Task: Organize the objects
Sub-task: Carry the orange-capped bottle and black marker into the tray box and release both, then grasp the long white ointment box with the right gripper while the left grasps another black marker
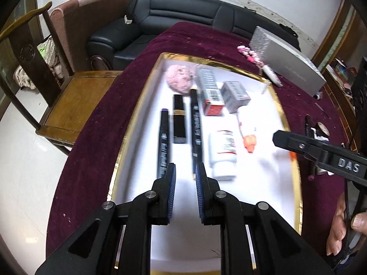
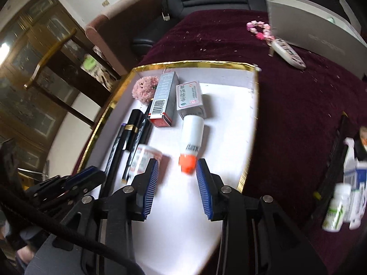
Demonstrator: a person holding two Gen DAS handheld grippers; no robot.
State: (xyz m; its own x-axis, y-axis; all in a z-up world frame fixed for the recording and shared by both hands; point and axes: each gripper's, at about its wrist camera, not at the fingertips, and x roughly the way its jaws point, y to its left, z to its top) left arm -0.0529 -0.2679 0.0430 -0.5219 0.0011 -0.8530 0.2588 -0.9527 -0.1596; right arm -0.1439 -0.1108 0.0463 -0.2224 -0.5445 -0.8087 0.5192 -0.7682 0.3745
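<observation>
A white tray with a gold rim (image 1: 215,62) (image 2: 183,63) holds a pink puff (image 1: 180,78), a black lipstick (image 1: 179,119), two black pens (image 1: 163,144), a barcode box (image 1: 209,91), a grey box (image 1: 235,95) and a white jar (image 1: 223,151). A white tube with an orange cap (image 2: 191,137) lies on the tray, its cap just beyond my right gripper (image 2: 177,167). That gripper's pads stand apart and touch nothing. My left gripper (image 1: 185,174) hovers over the near ends of the pens, jaws drawn nearly together and empty.
The tray sits on a maroon cloth (image 2: 298,103). A silver box (image 2: 309,23), a pink bracelet (image 2: 259,28) and a patterned flat case (image 2: 289,52) lie at the back right. White bottles (image 2: 337,206) stand at the right edge. A wooden chair (image 1: 75,100) and a black sofa (image 1: 160,18) stand beyond.
</observation>
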